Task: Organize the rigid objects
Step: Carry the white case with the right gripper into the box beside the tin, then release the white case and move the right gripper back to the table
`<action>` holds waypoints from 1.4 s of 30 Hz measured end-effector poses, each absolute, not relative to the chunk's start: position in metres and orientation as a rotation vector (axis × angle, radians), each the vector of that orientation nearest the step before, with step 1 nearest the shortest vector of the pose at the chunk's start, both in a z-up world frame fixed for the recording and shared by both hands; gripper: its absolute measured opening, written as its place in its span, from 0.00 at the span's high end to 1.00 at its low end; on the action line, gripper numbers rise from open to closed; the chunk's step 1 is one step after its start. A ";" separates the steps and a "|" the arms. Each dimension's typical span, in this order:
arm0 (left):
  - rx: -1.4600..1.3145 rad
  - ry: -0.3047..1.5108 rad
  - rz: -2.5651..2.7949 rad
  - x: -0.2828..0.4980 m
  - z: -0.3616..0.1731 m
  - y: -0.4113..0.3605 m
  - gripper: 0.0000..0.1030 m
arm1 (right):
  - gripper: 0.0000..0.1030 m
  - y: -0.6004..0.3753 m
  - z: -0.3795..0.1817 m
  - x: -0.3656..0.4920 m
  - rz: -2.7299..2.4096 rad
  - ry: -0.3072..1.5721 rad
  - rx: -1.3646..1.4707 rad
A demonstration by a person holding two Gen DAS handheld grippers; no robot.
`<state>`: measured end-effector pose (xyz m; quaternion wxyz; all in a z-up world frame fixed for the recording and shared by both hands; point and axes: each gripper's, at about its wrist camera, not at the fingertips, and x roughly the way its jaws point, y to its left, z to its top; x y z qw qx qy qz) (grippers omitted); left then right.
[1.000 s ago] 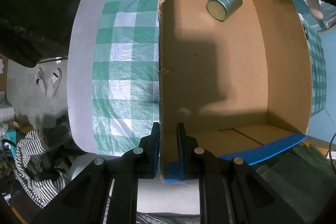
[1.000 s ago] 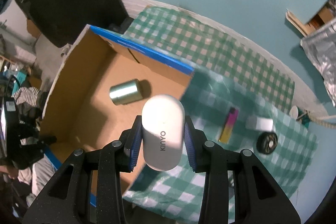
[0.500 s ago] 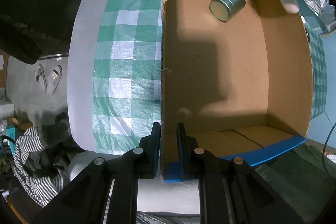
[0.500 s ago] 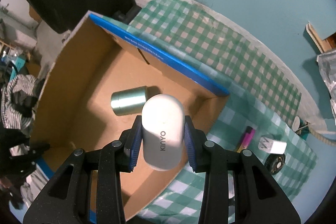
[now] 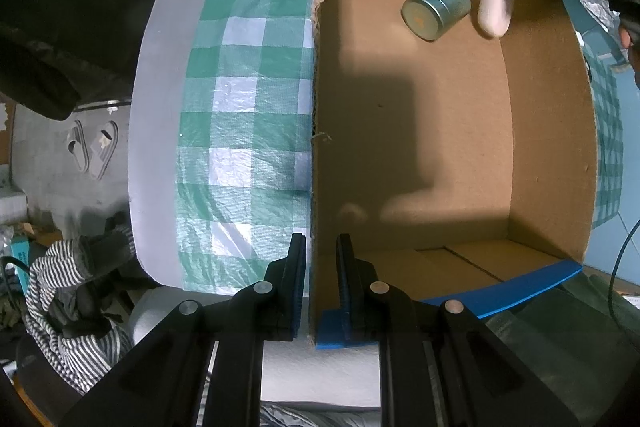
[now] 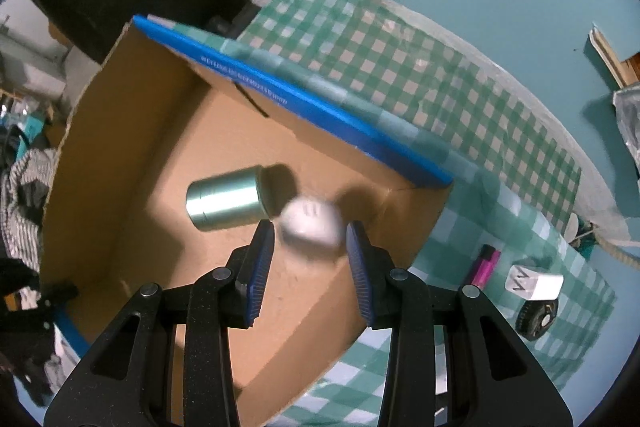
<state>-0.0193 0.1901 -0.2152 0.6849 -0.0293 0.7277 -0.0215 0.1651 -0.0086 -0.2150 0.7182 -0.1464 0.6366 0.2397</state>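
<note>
The right hand-held gripper (image 6: 310, 251) hangs over the cardboard box (image 6: 120, 131) with its blue-padded fingers (image 6: 262, 263) spread wide. The white capsule-shaped case (image 6: 312, 227) shows blurred in the gap between them and touches neither pad, so it appears to be loose and dropping toward the box floor. In the left wrist view the same case (image 5: 493, 3) sits at the gripper's tip, just beside the green metal tin (image 5: 436, 9), which lies on its side on the box floor near the far blue-edged wall.

The left hand-held gripper (image 5: 322, 267) straddles the near corner of the box; its fingers sit either side of the side wall with a thin gap visible at each pad, so whether they actually pinch the cardboard I cannot tell. It seems to be steadying the box.

By my reading the task is partly done: the tin is in the box and the case is about to join it. Outside the box, on the green checked cloth of the table (image 6: 400, 75) well beyond the box's right corner, three things remain: a pink and black lighter-like stick (image 6: 485, 265), a small white block (image 6: 534, 285) and a black round thing (image 6: 536, 319).
</note>
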 end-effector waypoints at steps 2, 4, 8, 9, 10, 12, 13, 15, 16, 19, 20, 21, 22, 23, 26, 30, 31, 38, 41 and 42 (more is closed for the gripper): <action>-0.067 1.628 -0.050 -0.019 -0.215 0.190 0.85 | 0.64 -0.011 -0.214 0.166 0.534 1.413 -0.304; -0.068 1.626 -0.052 -0.020 -0.214 0.190 0.85 | 0.64 -0.011 -0.213 0.167 0.532 1.407 -0.307; -0.060 1.630 -0.048 -0.020 -0.215 0.190 0.85 | 0.56 -0.012 -0.206 0.168 0.536 1.392 -0.293; -0.060 1.630 -0.047 -0.019 -0.215 0.189 0.85 | 0.54 -0.012 -0.204 0.168 0.536 1.386 -0.288; -0.060 1.628 -0.048 -0.019 -0.215 0.189 0.85 | 0.47 -0.013 -0.202 0.168 0.534 1.382 -0.286; -0.057 1.625 -0.050 -0.019 -0.214 0.187 0.85 | 0.43 -0.013 -0.195 0.167 0.535 1.374 -0.278; -0.056 1.624 -0.051 -0.019 -0.213 0.186 0.85 | 0.43 -0.013 -0.192 0.167 0.539 1.367 -0.274; -0.052 1.620 -0.051 -0.019 -0.213 0.185 0.85 | 0.43 -0.014 -0.185 0.166 0.547 1.352 -0.266; -0.050 1.619 -0.051 -0.019 -0.212 0.184 0.85 | 0.43 -0.015 -0.183 0.166 0.550 1.351 -0.265; -0.048 1.617 -0.054 -0.019 -0.210 0.183 0.85 | 0.43 -0.017 -0.173 0.162 0.554 1.339 -0.258; -0.047 1.616 -0.054 -0.019 -0.209 0.183 0.85 | 0.43 -0.018 -0.171 0.161 0.555 1.337 -0.257; -0.044 1.615 -0.054 -0.019 -0.209 0.183 0.85 | 0.43 -0.019 -0.167 0.159 0.557 1.332 -0.255; -0.042 1.614 -0.055 -0.019 -0.208 0.183 0.85 | 0.43 -0.020 -0.164 0.157 0.558 1.327 -0.253; -0.042 1.613 -0.058 -0.019 -0.207 0.182 0.85 | 0.43 -0.021 -0.160 0.155 0.558 1.323 -0.253; -0.035 1.610 -0.059 -0.018 -0.205 0.180 0.85 | 0.43 -0.027 -0.151 0.149 0.551 1.315 -0.256; -0.030 1.607 -0.061 -0.016 -0.202 0.179 0.85 | 0.43 -0.036 -0.138 0.141 0.540 1.299 -0.256; -0.028 1.606 -0.061 -0.016 -0.201 0.178 0.85 | 0.43 -0.038 -0.135 0.139 0.537 1.294 -0.253; -0.010 1.608 -0.061 -0.017 -0.200 0.176 0.85 | 0.43 -0.059 -0.116 0.124 0.495 1.268 -0.248; -0.006 1.607 -0.062 -0.016 -0.199 0.176 0.85 | 0.43 -0.069 -0.113 0.119 0.468 1.271 -0.239; -0.006 1.607 -0.063 -0.016 -0.199 0.176 0.85 | 0.43 -0.074 -0.112 0.118 0.458 1.271 -0.236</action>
